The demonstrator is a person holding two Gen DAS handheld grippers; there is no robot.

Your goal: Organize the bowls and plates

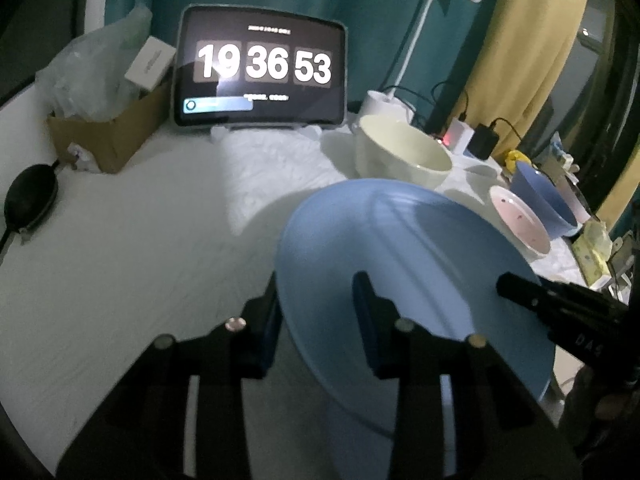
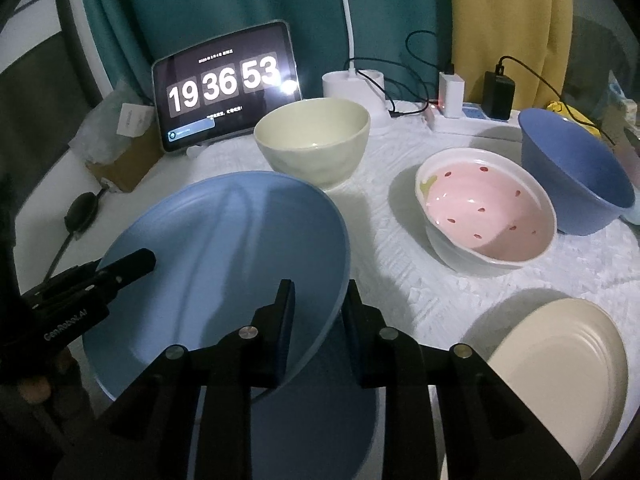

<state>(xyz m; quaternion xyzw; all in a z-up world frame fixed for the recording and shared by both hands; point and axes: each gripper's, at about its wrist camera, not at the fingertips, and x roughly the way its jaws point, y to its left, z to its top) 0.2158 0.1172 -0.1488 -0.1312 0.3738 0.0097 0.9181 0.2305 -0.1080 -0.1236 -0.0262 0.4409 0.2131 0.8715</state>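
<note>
A large light blue plate [image 1: 420, 248] [image 2: 224, 232] is held tilted just above the white table cloth. My left gripper [image 1: 316, 312] is shut on its left rim, and its tip [image 2: 132, 264] shows in the right wrist view. On the opposite rim my right gripper [image 2: 320, 304] is shut as well, its tip [image 1: 516, 286] lying over the plate. Behind the plate stands a cream bowl [image 1: 404, 156] [image 2: 316, 136]. To the right are a pink spotted bowl [image 1: 520, 220] [image 2: 484, 208] and a dark blue bowl [image 1: 544, 196] [image 2: 572, 168]. A beige plate [image 2: 560, 368] lies at the near right.
A tablet showing a clock [image 1: 260, 68] [image 2: 224, 88] stands at the back. A cardboard box [image 1: 108, 136] with plastic bags sits at the back left, with a black pouch [image 1: 30, 200] in front of it. A lamp base [image 2: 352, 84], power strip and chargers [image 2: 472, 116] line the back right.
</note>
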